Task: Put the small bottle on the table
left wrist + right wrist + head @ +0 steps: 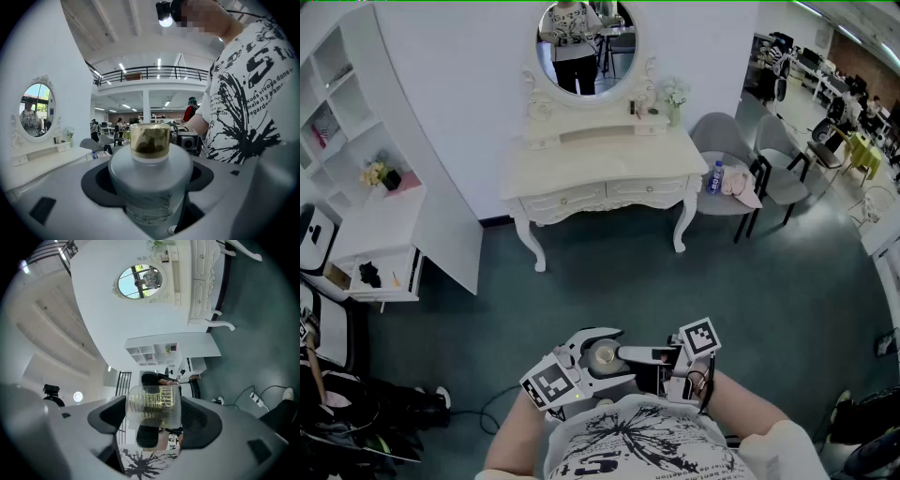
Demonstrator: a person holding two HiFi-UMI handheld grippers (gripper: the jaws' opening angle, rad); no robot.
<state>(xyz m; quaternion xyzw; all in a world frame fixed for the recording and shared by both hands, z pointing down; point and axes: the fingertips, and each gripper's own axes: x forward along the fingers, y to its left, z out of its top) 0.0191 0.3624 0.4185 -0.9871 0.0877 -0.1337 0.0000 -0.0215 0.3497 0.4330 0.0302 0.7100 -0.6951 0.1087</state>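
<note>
1. Carrying step, as I judge it: the small bottle (150,178) sits at 6 o'clock, clamped in the left gripper (598,345). The right gripper (625,355) also grips it.
2. Next: approach the table (609,169) at 12 o'clock, well apart, and set the bottle upright.

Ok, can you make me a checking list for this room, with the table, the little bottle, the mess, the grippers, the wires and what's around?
Surface: white dressing table by the far wall, top mostly bare; the bottle is not on it yet.
Job's things: small bottle with a gold cap, held in the air near the person's chest.
Clutter: flowers at the table's back; water bottle on a grey chair.
Grippers: left gripper and right gripper both look closed on the small bottle.
Cables: one cable lying on the floor.
Surroundings: round mirror, white shelf unit, teal floor.
</note>
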